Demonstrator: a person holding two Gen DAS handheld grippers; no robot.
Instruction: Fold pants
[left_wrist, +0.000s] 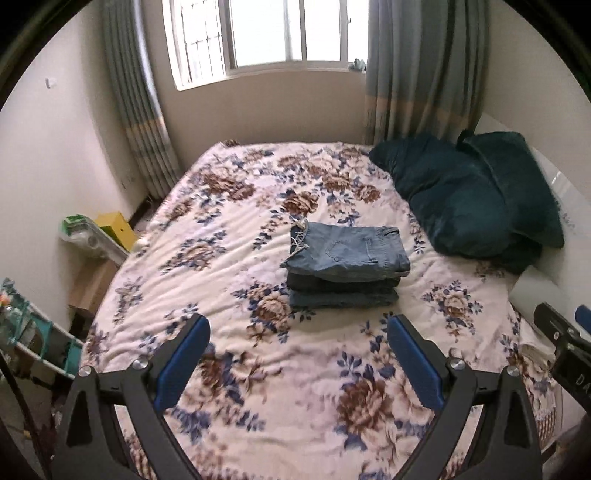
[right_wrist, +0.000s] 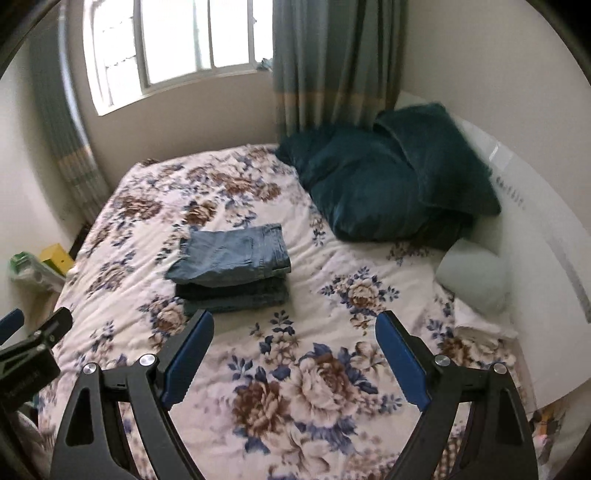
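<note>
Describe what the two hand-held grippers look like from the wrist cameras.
Both match. The left hand-held gripper and right hand-held gripper each have two matte black angular finger arms with triangular cut-outs, round silver bolts at the joints, and ribbed blue pads on the inner faces. No cables or sleeves show; faint white lettering on each body in the other's view is unreadable.

The folded pants (right_wrist: 231, 254) lay stacked on the floral bed (right_wrist: 332, 369), well apart from the dark teal pillows (right_wrist: 376, 184). The right gripper (right_wrist: 295, 336) hung over the bedspread, jaws wide and empty, the left gripper (right_wrist: 33, 343) just beside it.
</note>
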